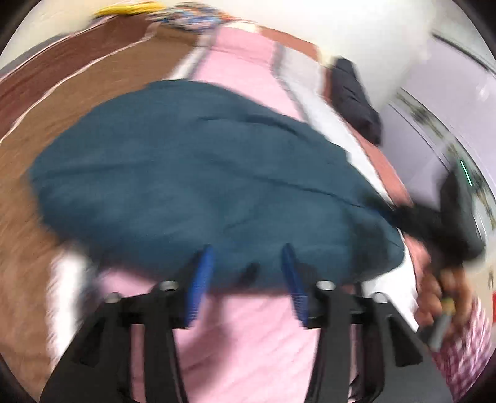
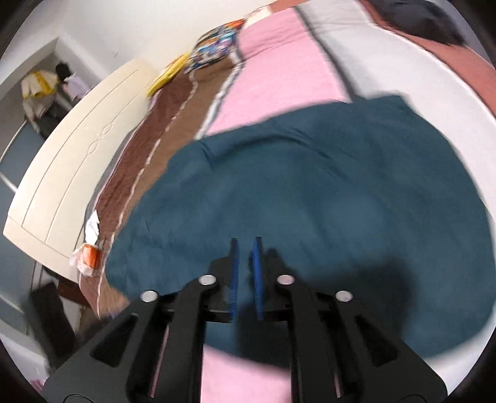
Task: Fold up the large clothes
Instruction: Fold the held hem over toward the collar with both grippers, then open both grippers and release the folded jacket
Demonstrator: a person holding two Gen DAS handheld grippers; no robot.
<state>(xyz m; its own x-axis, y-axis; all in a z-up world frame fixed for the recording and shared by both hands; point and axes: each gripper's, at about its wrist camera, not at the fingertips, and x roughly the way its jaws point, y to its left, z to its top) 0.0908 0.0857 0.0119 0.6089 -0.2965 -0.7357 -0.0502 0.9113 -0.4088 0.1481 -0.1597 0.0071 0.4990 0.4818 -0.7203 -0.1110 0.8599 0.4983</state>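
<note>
A dark teal garment (image 1: 192,173) lies in a rounded, folded heap on a bedspread (image 1: 241,341) striped pink, brown and white. My left gripper (image 1: 247,248) hovers at the garment's near edge, its blue pads (image 1: 201,279) wide apart and nothing held between them. My right gripper (image 2: 245,240) hangs over the near part of the teal garment (image 2: 310,192). Its blue pads (image 2: 256,272) stand a narrow gap apart, and only cloth lying below shows through. The left wrist view is blurred; at its right edge it shows the right gripper's black body (image 1: 458,217) and the hand holding it (image 1: 434,294).
A black item (image 2: 418,18) lies on the far side of the bed. A colourful patterned item (image 2: 214,46) and a yellow one (image 2: 169,74) sit at the bed's far left end. A cream panel (image 2: 77,155) runs along the left side, with an orange-and-white packet (image 2: 90,254) near it.
</note>
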